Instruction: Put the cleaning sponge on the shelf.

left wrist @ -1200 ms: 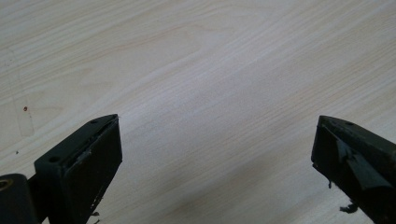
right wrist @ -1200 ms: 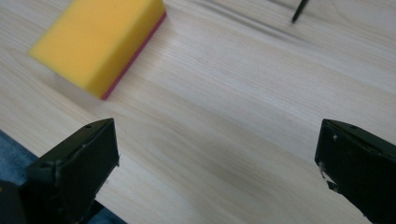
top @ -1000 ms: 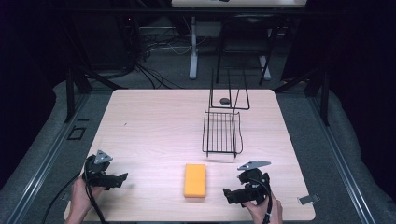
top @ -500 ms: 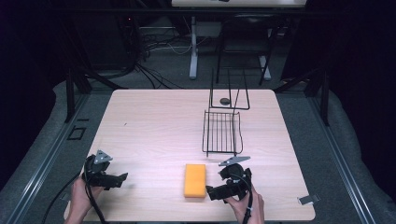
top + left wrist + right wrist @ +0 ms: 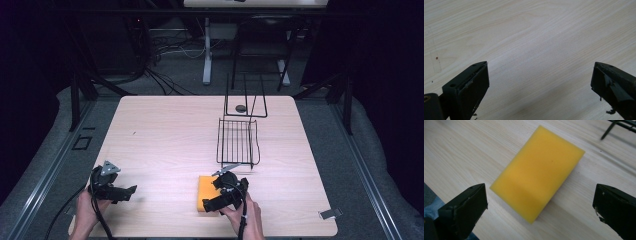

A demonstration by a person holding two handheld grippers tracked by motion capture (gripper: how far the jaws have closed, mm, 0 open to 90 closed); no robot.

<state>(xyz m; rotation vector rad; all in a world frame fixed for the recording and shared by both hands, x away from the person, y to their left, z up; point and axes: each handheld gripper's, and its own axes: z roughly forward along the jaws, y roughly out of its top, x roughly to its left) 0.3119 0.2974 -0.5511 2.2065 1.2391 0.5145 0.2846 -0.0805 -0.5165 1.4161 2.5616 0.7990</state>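
Pale wood table (image 5: 165, 135); right gripper (image 5: 540, 207) jaws wide apart above yellow sponge (image 5: 537, 171); left gripper (image 5: 539, 87) spread over bare wood.

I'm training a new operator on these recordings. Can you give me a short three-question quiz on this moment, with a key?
1. True or false: the right claw is shut on the yellow sponge.
2. What lies under the left claw? A) the wire rack B) bare table C) the sponge
3. Fill in: the small dark round thing lies on the table beyond the ____.

Key:
1. False: its jaws stand wide apart, the sponge lying flat between and ahead of them, untouched.
2. B.
3. Wire rack.
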